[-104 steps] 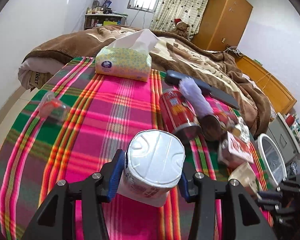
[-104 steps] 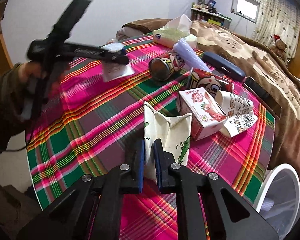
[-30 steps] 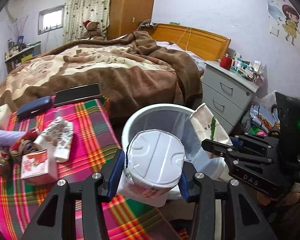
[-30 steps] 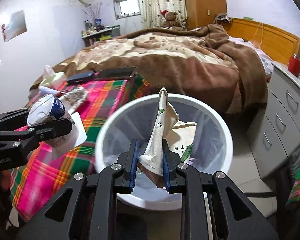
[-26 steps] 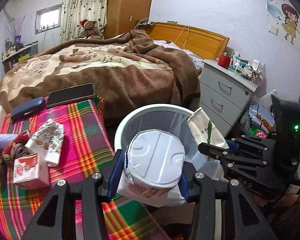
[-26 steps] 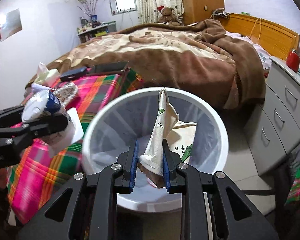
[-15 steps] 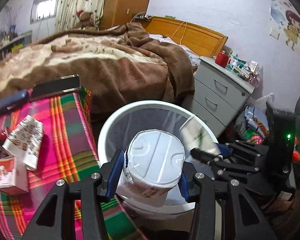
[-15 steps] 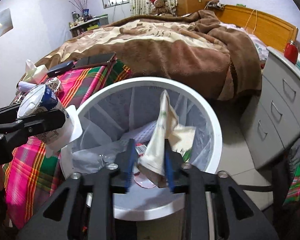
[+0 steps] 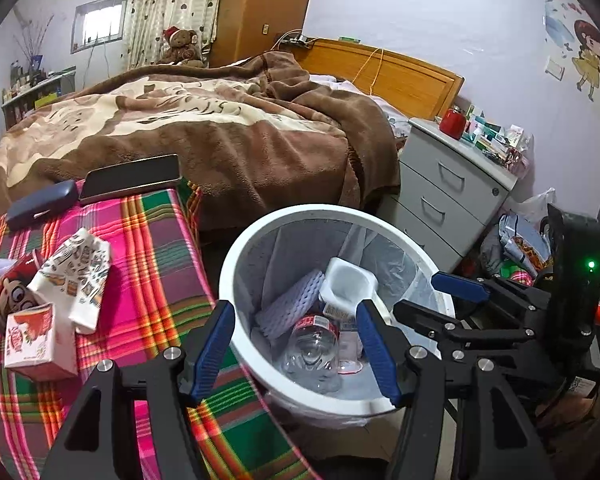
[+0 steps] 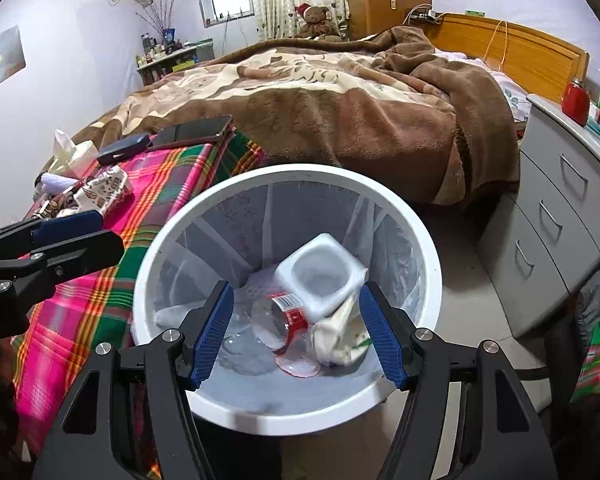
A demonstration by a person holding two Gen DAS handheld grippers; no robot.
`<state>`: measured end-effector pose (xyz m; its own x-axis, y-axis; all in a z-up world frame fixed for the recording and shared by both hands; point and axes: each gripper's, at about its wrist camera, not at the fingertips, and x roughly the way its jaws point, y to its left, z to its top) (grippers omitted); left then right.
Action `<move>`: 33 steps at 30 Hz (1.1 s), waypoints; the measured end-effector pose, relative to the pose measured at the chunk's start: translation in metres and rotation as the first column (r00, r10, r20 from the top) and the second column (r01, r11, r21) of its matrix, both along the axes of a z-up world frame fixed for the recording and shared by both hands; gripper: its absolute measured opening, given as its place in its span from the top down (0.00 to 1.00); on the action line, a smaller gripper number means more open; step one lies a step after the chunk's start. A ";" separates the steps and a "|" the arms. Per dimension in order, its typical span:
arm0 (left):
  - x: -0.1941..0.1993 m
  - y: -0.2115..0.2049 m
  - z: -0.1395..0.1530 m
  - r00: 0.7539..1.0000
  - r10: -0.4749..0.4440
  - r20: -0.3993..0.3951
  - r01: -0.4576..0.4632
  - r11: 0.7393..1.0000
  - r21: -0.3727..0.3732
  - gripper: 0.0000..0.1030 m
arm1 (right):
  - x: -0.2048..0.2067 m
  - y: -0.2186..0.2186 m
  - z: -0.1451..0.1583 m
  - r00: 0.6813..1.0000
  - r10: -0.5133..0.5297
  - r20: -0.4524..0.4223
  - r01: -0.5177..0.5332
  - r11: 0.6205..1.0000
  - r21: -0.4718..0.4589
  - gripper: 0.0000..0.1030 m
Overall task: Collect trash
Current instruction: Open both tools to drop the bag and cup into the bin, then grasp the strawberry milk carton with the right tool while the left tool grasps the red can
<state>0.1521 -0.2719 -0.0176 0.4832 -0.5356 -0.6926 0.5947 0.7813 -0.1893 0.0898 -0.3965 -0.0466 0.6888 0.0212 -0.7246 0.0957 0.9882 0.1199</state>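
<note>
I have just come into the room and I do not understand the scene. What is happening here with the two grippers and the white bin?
A person is collecting trash with two hand-held grippers. Both the left gripper and the right gripper are open and empty above the white bin. A white plastic cup, a crumpled paper bag and a clear bottle lie inside it. On the plaid table a small red carton and a patterned paper bag are not yet collected.

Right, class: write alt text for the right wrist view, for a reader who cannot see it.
The open right gripper hangs empty above a white trash bin holding a white plastic cup, a clear bottle and a crumpled paper bag. The left gripper, also open, sits left over a plaid tablecloth; a bed with a brown blanket lies behind.
</note>
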 end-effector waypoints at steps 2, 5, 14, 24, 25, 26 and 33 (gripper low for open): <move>-0.002 0.007 0.002 1.000 0.013 0.004 -0.013 1.000 -0.004 0.39 | -0.001 0.003 0.003 1.000 -0.002 0.009 0.002 1.000 -0.001 0.35; -0.007 0.019 0.006 0.999 0.038 0.016 -0.038 0.999 -0.003 0.39 | -0.003 0.008 0.007 1.000 -0.004 0.025 0.004 1.000 -0.001 0.35; -0.023 0.070 0.020 0.988 0.136 0.069 -0.136 0.991 -0.011 0.39 | -0.007 0.032 0.019 0.997 0.025 0.078 -0.025 1.000 0.007 0.35; -0.021 0.146 0.024 0.956 0.283 0.072 -0.281 0.959 -0.041 0.39 | 0.002 0.074 0.023 0.989 0.102 0.108 -0.104 0.994 0.013 0.35; -0.021 0.155 0.024 0.952 0.297 0.079 -0.295 0.955 -0.037 0.39 | 0.004 0.078 0.023 0.988 0.111 0.109 -0.114 0.993 0.017 0.35; -0.020 0.161 0.023 0.948 0.306 0.085 -0.304 0.952 -0.032 0.39 | 0.006 0.083 0.022 0.986 0.125 0.109 -0.128 0.992 0.021 0.35; -0.010 0.216 0.018 0.907 0.413 0.082 -0.413 0.911 -0.027 0.39 | 0.021 0.118 0.017 0.973 0.209 0.096 -0.211 0.977 0.019 0.35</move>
